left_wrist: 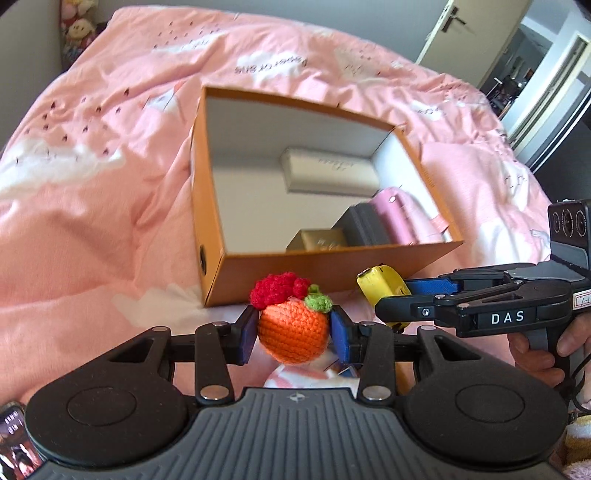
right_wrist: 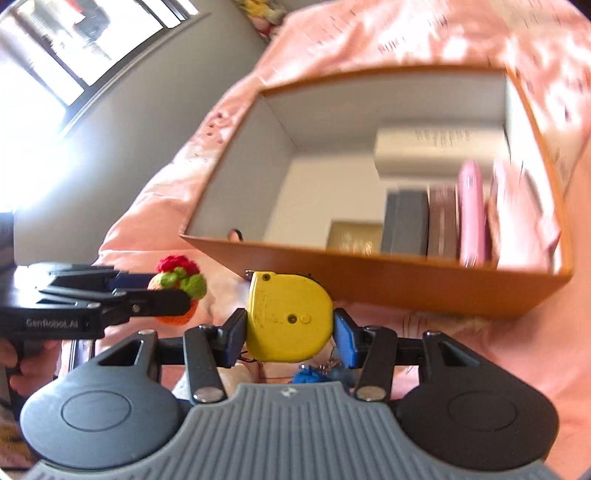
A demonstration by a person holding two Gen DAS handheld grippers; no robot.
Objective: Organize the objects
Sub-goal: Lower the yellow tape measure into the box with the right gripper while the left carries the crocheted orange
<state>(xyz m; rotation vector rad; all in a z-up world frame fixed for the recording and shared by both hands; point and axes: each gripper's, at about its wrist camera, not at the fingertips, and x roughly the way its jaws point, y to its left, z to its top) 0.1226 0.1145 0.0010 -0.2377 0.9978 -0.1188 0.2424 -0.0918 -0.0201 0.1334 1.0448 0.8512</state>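
Note:
My left gripper (left_wrist: pixel 293 332) is shut on an orange crocheted fruit (left_wrist: pixel 293 330) with a red tuft and green leaf, held just before the near wall of the orange box (left_wrist: pixel 332 266). My right gripper (right_wrist: pixel 290 326) is shut on a yellow tape measure (right_wrist: pixel 290 319), also held just short of the box (right_wrist: pixel 406 273). In the left wrist view the right gripper (left_wrist: pixel 391 306) shows at the right with the tape measure (left_wrist: pixel 384 284). In the right wrist view the left gripper (right_wrist: pixel 162 299) shows at the left with the fruit (right_wrist: pixel 177 284).
The box lies open on a pink bedspread (left_wrist: pixel 92 184). Inside are a white case (left_wrist: pixel 328 173), a pink case (left_wrist: pixel 399 218), a grey box (left_wrist: pixel 362 225) and a gold box (left_wrist: pixel 321 240). A blue crocheted item (right_wrist: pixel 310 376) lies under my right gripper. A door (left_wrist: pixel 458 33) stands far right.

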